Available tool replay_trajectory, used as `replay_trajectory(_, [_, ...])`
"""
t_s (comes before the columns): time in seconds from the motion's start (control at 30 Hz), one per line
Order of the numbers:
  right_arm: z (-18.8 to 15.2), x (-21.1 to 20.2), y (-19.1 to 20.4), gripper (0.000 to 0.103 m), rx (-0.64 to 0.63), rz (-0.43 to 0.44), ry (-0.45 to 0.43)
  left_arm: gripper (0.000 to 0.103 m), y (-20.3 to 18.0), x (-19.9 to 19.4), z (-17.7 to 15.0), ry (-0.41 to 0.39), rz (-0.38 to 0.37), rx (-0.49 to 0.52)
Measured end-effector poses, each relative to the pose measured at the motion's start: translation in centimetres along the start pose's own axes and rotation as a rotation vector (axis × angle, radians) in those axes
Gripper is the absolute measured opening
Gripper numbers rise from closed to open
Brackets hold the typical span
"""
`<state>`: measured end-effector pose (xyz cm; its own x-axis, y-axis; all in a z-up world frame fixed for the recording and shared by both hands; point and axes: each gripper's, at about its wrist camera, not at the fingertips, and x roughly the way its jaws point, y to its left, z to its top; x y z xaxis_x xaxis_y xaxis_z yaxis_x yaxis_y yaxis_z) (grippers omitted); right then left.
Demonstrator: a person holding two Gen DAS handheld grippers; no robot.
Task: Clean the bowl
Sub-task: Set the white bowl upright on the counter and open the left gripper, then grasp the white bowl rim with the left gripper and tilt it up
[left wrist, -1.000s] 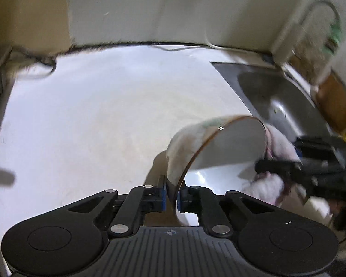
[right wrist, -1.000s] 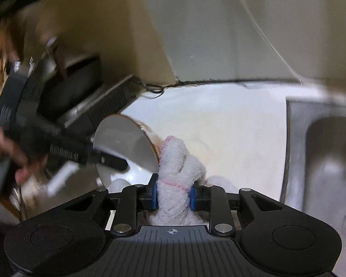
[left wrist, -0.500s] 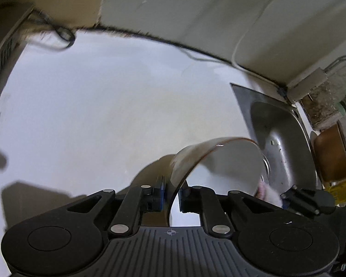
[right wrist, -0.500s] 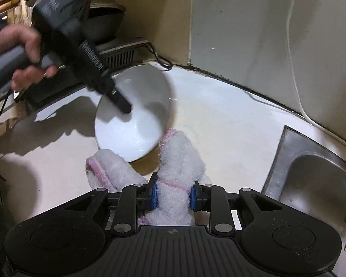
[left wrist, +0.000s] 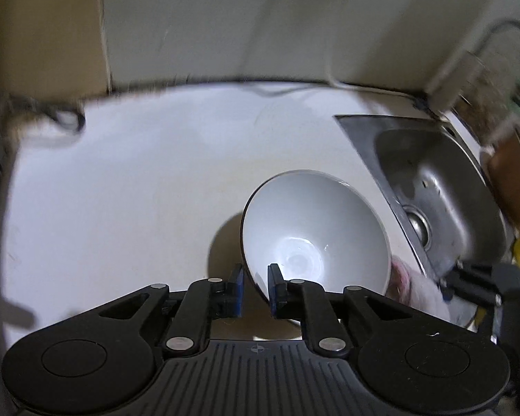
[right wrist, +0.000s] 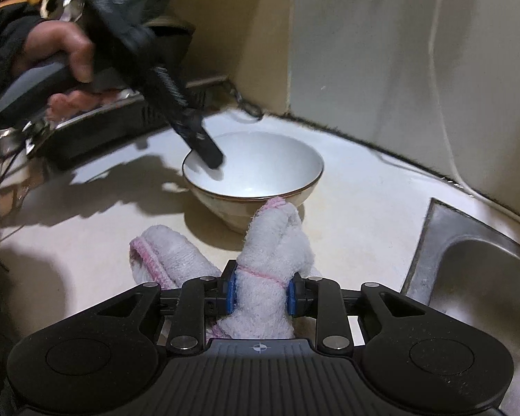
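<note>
Nearest the right wrist camera, the right claw [right wrist: 261,293] was clamped on a fluffy white terry cloth with pink stitched edging [right wrist: 275,263], its jaws narrow and pressing the wad between the blue pads, while a second fold of the same cloth lay on the bench just to the left. Directly ahead of that claw, close beyond the cloth's raised tip, sat the white ceramic bowl with a thin brown rim [right wrist: 256,170], upright on the pale cream bench [right wrist: 364,208] with its mouth facing up; being round, it had no long axis to speak of. From the left wrist view the left claw [left wrist: 254,286] straddled the near rim of the bowl [left wrist: 315,232], one blue pad outside the wall and one inside, and its jaws were opening, with the rim between them but apparently no longer pinched. By my judgement the right claw with the cloth was the better placed for wiping, since the bowl's open cavity lay just forward of and slightly above the cloth tip. Farther off, the stainless steel sink [right wrist: 485,277] was sunk into the bench to the right, and plain walls closed the corner behind.
</note>
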<state>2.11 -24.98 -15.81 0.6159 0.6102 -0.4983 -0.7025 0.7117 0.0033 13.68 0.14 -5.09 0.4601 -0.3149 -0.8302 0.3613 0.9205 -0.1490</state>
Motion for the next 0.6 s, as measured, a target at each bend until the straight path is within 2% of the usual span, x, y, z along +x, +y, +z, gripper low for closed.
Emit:
replay_trajectory(0.07, [-0.1,0.1,0.1,0.028,0.012,-0.017,-0.018,0.058,-1.3,-1.3,-0.1,-0.035,0.012,0.098])
replay_trajectory(0.1, [-0.1,0.0,0.2,0.029,0.029,-0.025,-0.018,0.065,-2.7,-2.1,-0.5,-0.047,0.022,0.223])
replay_trajectory(0.17, [0.3,0.0,0.2,0.03,0.045,-0.037,-0.008,0.071,-5.0,-2.4,-1.5,-0.032,0.059,0.45])
replay_trajectory(0.2, [0.8,-0.2,0.3,0.03,0.057,-0.045,0.009,0.072,-6.5,-2.2,-2.3,-0.01,0.096,0.601])
replay_trajectory(0.23, [1.0,-0.3,0.3,0.032,0.059,-0.043,0.015,0.072,-8.0,-1.3,-3.6,0.026,0.147,0.806])
replay_trajectory(0.27, [1.3,-0.4,0.3,0.034,0.057,-0.039,0.025,0.072,-8.6,-0.8,-4.2,0.043,0.17,0.895])
replay_trajectory(0.3, [1.5,-0.5,0.2,0.036,0.058,-0.042,0.033,0.072,-9.2,0.2,-5.3,0.064,0.208,1.049])
replay_trajectory(0.33, [1.5,-0.5,0.2,0.043,0.063,-0.048,0.037,0.072,-9.7,1.3,-6.3,0.074,0.249,1.191])
replay_trajectory(0.37, [1.4,-0.4,0.1,0.054,0.082,-0.069,0.039,0.072,-9.9,2.0,-6.9,0.072,0.279,1.281])
replay_trajectory(0.4, [1.3,-0.2,-0.1,0.059,0.103,-0.092,0.04,0.072,-10.1,2.5,-7.2,0.071,0.296,1.334])
replay_trajectory(0.47, [1.0,0.0,-0.4,0.08,0.144,-0.142,0.033,0.072,-10.3,3.7,-7.5,0.081,0.292,1.433])
replay_trajectory(0.53, [0.6,0.1,-0.5,0.087,0.171,-0.177,0.02,0.072,-10.3,4.5,-7.8,0.1,0.284,1.493])
replay_trajectory(0.6, [0.5,-0.3,-0.1,0.087,0.193,-0.2,0.002,0.072,-10.3,5.4,-8.4,0.134,0.288,1.579])
